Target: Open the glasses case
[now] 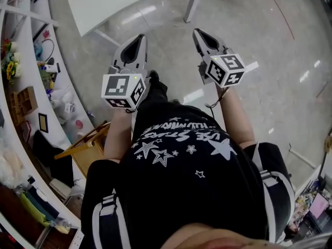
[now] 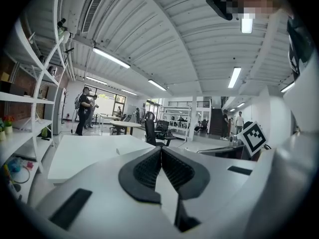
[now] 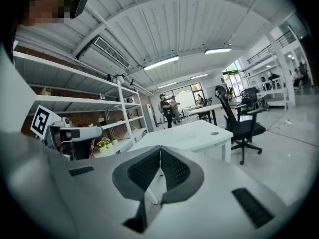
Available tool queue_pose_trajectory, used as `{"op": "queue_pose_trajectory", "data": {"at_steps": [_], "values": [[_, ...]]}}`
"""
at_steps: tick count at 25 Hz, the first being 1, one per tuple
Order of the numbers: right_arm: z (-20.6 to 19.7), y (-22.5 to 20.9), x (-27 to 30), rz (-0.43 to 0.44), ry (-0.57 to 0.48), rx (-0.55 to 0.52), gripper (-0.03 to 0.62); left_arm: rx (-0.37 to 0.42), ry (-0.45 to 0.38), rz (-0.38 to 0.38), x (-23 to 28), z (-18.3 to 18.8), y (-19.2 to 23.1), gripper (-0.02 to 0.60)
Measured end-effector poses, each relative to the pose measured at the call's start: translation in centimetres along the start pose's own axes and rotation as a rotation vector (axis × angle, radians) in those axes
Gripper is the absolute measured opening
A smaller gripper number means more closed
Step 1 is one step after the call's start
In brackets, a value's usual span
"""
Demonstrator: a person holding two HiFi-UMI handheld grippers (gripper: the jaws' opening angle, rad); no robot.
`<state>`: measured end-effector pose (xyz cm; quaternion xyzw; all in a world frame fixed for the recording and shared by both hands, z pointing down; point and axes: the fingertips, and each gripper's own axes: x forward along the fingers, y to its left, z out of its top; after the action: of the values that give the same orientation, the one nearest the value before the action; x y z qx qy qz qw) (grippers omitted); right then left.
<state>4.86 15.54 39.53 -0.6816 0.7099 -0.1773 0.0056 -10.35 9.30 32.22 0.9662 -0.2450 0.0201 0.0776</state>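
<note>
1. Left gripper (image 1: 138, 39): jaws pressed together with nothing between them; held out level.
2. Right gripper (image 1: 201, 35): jaws closed, empty; tipped slightly down.
3. Glasses case: in no view; position cannot be told.
4. White worktop (image 1: 119, 4): ahead of both grippers.
5. Step, as judged: not begun. The next move calls for finding the case, then parting the jaws.
</note>
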Motion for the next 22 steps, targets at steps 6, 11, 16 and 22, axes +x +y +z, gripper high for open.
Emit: {"op": "queue_pose_trajectory", "data": {"at_steps": [6,11,16,22], "values": [[2.8,-1.9,6.4,-0.04,-0.004,-0.003,0.009,-0.014,-0.002,-0.02,5.1,1.2,5.3,0.014],[5.0,-2.9,10.5,-0.064,-0.009,0.0,0.009,-0.018,-0.007,-0.047,8.3,2.8,8.6,0.014],[6.6,-3.4,14.5,-0.088,-0.013,-0.001,0.008,-0.028,-0.004,-0.072,10.5,3.2,11.5,0.014],[7.0,-3.5,19.1,-0.111,-0.003,-0.003,0.008,-0.043,0.011,-0.106,12.7,2.8,15.0,0.014]]}}
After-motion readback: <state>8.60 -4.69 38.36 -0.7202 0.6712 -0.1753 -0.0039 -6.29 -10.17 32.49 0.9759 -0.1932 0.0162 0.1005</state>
